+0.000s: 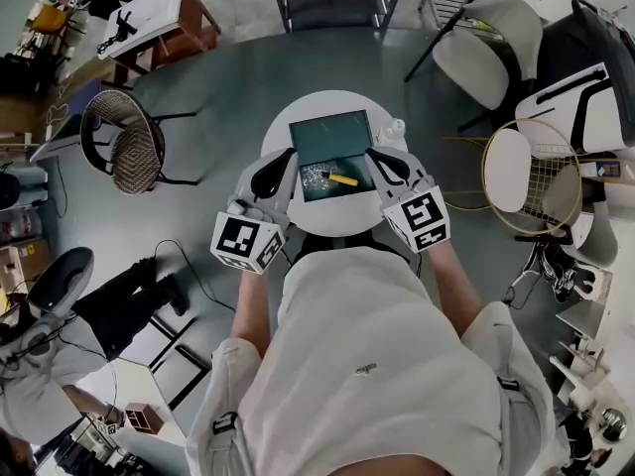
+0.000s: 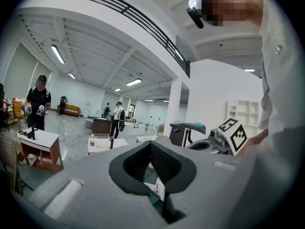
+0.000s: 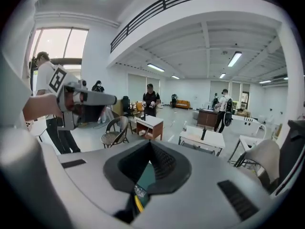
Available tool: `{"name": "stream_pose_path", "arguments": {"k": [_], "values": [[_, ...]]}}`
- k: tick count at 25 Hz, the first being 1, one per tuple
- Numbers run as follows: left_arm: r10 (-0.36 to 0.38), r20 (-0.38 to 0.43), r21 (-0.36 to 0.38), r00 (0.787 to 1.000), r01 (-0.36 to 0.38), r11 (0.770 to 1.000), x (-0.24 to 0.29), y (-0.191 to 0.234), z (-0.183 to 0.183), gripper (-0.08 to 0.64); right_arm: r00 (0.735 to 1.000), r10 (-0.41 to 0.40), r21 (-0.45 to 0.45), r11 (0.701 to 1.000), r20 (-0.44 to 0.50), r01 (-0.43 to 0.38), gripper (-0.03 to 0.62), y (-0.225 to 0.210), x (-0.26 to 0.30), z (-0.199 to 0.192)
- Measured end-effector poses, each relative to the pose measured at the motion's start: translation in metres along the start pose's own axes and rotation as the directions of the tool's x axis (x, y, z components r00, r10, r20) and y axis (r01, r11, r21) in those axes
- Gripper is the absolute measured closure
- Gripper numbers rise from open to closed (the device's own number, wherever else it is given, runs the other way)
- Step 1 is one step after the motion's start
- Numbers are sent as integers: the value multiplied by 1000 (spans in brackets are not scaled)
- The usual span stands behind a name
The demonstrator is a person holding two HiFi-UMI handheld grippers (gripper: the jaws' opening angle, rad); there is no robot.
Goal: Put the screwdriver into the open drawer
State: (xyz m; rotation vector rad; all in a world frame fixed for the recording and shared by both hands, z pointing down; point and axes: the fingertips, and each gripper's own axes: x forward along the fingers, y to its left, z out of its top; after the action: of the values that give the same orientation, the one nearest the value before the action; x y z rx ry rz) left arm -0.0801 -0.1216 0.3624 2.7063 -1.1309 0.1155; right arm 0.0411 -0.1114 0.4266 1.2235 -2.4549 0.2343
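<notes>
Head view: the yellow-handled screwdriver (image 1: 343, 178) lay inside the dark teal open drawer (image 1: 330, 135), which sat on the small round white worktop (image 1: 327, 100). A heap of small silvery bits (image 1: 316, 177) lay just beside the screwdriver on its left, in the same drawer. My left gripper (image 1: 283, 167) flanked the drawer's left edge and my right gripper (image 1: 380, 165) its right edge. Neither touched the screwdriver.

Left gripper view (image 2: 150, 147): my jaws were pressed together at the tips, with nothing between them. The slot beneath them showed a strip of teal and a white label (image 2: 158, 189) with dark print too small to read. The head view did not resolve that label. The right gripper's black-and-white marker cube (image 2: 232, 132) showed at right.

Right gripper view (image 3: 150, 144): my jaws were likewise closed tip to tip and empty. Below them were teal and a sliver of the screwdriver's yellow handle (image 3: 138, 203), which the left gripper view did not catch.

Writing: none was legible anywhere. The cubes carried square patterns only.
</notes>
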Motion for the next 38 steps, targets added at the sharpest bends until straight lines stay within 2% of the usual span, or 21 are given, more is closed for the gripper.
{"name": "stream_pose_path", "arguments": {"k": [4, 8, 14, 21, 30, 38], "values": [[-12, -3, 10, 1000, 12, 1000, 2, -1, 5, 551, 991, -15, 65, 998, 134, 6, 584, -12, -21, 41], [-24, -4, 15, 1000, 24, 1000, 2, -2, 10, 551, 973, -45, 92, 995, 226, 25, 584, -22, -35, 73], [-21, -8, 12, 1000, 21, 1000, 0, -4, 11, 551, 945, -21, 154, 988, 326, -31, 584, -25, -56, 98], [-10, -4, 18, 1000, 10, 1000, -6, -1, 11, 551, 947, 20, 99, 994, 320, -54, 586, -13, -64, 102], [7, 4, 9, 1000, -7, 1000, -9, 2, 13, 551, 949, 15, 121, 991, 315, -56, 586, -15, -61, 98], [16, 3, 9, 1000, -16, 1000, -11, 5, 12, 551, 950, 29, 105, 992, 310, -64, 586, -11, -60, 100]]}}
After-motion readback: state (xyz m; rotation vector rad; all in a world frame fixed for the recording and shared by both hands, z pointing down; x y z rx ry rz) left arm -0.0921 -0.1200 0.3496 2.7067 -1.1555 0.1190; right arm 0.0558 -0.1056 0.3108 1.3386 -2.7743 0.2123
